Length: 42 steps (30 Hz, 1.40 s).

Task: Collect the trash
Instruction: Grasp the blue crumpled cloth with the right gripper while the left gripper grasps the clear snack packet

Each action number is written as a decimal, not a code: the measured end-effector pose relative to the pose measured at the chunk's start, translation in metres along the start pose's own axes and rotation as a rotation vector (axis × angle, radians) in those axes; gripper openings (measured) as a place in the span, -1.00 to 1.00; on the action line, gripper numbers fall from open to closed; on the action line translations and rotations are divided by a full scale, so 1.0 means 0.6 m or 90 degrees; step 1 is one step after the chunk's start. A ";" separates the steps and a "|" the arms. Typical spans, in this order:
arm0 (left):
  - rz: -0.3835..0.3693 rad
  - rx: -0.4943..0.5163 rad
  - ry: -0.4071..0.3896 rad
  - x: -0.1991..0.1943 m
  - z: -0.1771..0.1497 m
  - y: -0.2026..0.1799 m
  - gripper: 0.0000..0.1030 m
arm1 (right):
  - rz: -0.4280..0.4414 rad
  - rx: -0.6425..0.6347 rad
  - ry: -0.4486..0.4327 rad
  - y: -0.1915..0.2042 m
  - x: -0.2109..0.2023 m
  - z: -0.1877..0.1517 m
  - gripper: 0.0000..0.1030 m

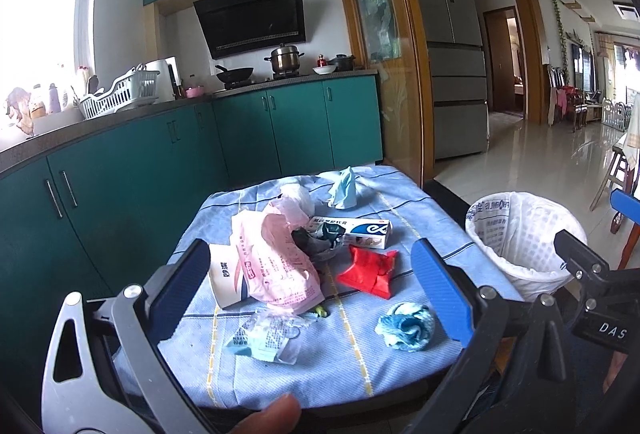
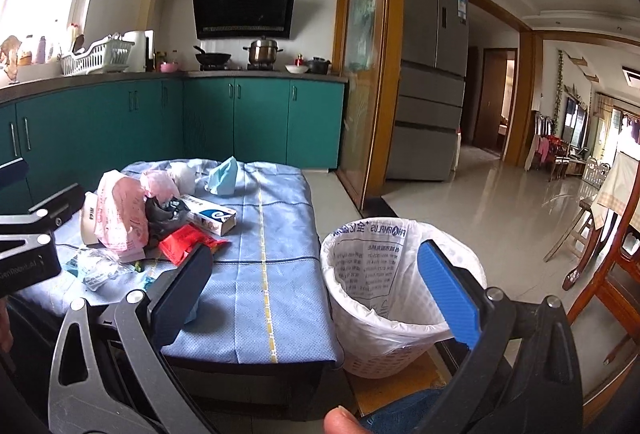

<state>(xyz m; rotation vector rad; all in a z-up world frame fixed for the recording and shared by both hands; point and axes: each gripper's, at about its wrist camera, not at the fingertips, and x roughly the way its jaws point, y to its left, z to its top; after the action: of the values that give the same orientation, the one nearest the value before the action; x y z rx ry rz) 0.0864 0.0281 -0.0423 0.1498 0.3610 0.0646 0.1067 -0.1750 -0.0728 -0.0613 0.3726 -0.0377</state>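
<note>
Left gripper above trash-strewn table.

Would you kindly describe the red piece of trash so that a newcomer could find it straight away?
Start at the small table draped in a blue striped cloth, left of the white lined bin. In the litter pile, look just in front of the white and blue box. The red wrapper lies there crumpled flat, the only bright red item among pink, white and blue scraps.

Red wrapper, pink bag, blue striped cloth.
</note>
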 end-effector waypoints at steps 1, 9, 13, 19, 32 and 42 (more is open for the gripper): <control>0.003 0.005 0.003 0.010 0.004 0.002 0.94 | 0.003 0.001 0.008 0.000 0.010 0.000 0.94; 0.003 0.076 0.014 0.076 0.021 -0.009 0.94 | 0.042 -0.010 0.051 0.008 0.079 0.002 0.94; -0.049 0.070 0.074 0.134 0.046 0.009 0.76 | 0.099 -0.026 0.084 0.017 0.118 -0.003 0.94; -0.030 0.048 0.107 0.219 0.098 0.032 0.37 | 0.205 -0.047 0.170 0.039 0.180 -0.024 0.58; -0.069 -0.048 0.173 0.228 0.014 0.131 0.70 | 0.371 -0.142 0.248 0.196 0.211 -0.070 0.07; -0.150 -0.048 0.307 0.227 -0.103 0.135 0.80 | 0.319 -0.111 0.250 0.167 0.222 -0.060 -0.34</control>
<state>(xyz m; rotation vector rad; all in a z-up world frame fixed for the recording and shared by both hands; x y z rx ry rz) 0.1886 0.1283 -0.1337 0.0135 0.8544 -0.1207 0.2201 -0.0832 -0.1611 -0.1327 0.7741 0.4855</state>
